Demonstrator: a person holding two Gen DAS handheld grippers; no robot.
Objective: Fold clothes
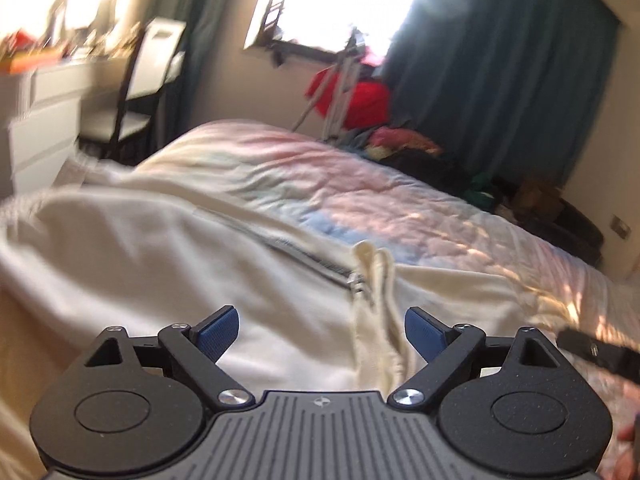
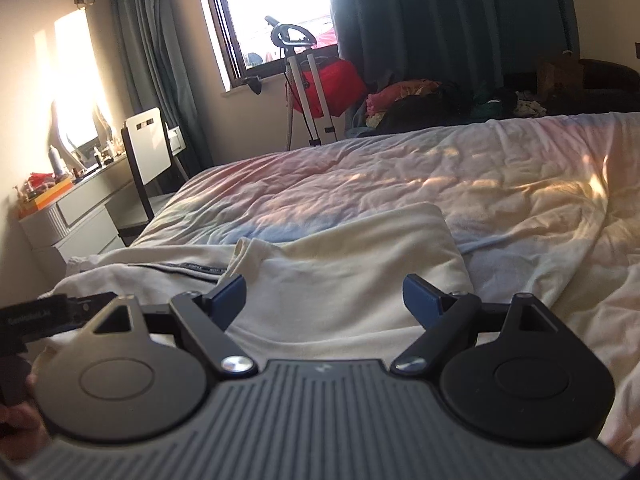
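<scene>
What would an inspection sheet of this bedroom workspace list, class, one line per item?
Surface: bed with a wrinkled pastel cover.
Job's things: cream zip jacket lying on the bed, partly folded.
Clutter: pile of clothes beyond the bed.
Grippers: left gripper open over the zip; right gripper open over the jacket, holding nothing.
Cables: nothing seen.
Surroundings: window, dark curtains, chair, desk.

Sun blows out the window (image 1: pixel 340 0) at 12 o'clock. Left view is motion-blurred; right is sharp. Edges bow.
</scene>
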